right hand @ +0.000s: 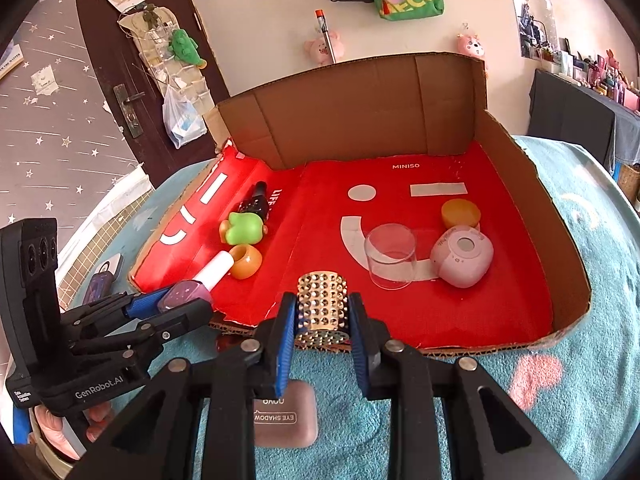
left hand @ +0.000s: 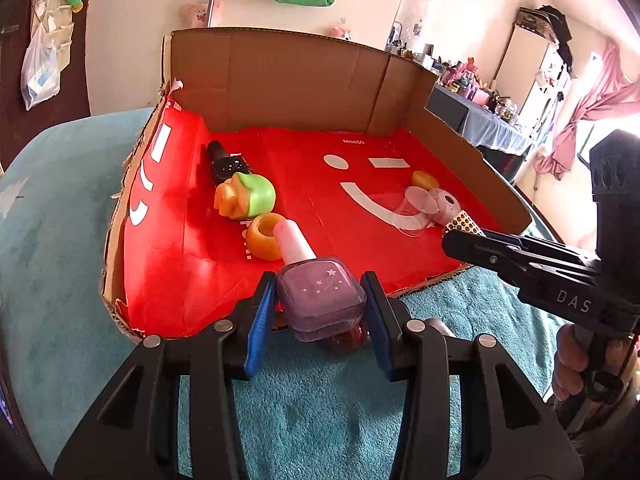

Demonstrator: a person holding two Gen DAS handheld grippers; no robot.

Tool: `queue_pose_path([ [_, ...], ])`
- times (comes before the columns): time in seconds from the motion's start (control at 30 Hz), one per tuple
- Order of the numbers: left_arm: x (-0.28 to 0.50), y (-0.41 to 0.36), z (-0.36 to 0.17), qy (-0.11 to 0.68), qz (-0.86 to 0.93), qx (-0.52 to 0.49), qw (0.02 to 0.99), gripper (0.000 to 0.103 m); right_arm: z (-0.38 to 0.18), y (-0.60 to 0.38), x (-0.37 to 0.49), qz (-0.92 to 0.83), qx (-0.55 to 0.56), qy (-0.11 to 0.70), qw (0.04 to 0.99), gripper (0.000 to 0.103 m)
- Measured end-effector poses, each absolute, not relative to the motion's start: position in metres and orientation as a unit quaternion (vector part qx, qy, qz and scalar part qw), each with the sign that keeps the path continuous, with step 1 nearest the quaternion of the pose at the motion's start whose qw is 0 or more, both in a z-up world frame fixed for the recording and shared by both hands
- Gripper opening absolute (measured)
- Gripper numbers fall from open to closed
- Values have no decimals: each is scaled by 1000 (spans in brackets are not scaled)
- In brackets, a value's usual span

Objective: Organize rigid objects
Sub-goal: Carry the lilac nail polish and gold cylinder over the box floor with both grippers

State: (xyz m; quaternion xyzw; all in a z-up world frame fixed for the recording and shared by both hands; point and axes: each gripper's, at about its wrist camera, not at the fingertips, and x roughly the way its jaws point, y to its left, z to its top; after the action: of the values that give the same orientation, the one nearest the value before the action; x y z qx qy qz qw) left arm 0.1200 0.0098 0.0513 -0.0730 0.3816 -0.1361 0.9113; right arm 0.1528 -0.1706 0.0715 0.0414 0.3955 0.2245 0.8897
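Both carries are nearly home: the left tool (left hand: 320, 304) clamps a purple nail polish bottle (left hand: 320, 296) and the right tool (right hand: 322, 312) a studded gold cylinder (right hand: 322, 304) over the cardboard tray's (right hand: 568, 272) near edge, so next comes lowering and releasing onto bare red floor.

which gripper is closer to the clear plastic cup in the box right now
Right. The right gripper, holding the studded gold cylinder, is just in front of the clear cup; the left gripper is farther left.
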Motion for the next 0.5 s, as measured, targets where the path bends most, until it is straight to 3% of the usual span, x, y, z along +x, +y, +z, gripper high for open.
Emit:
queue_pose_path([
  [0.5, 135, 11, 44, 396, -149, -80, 903, 39, 57, -163, 175, 218, 28, 419, 881, 27],
])
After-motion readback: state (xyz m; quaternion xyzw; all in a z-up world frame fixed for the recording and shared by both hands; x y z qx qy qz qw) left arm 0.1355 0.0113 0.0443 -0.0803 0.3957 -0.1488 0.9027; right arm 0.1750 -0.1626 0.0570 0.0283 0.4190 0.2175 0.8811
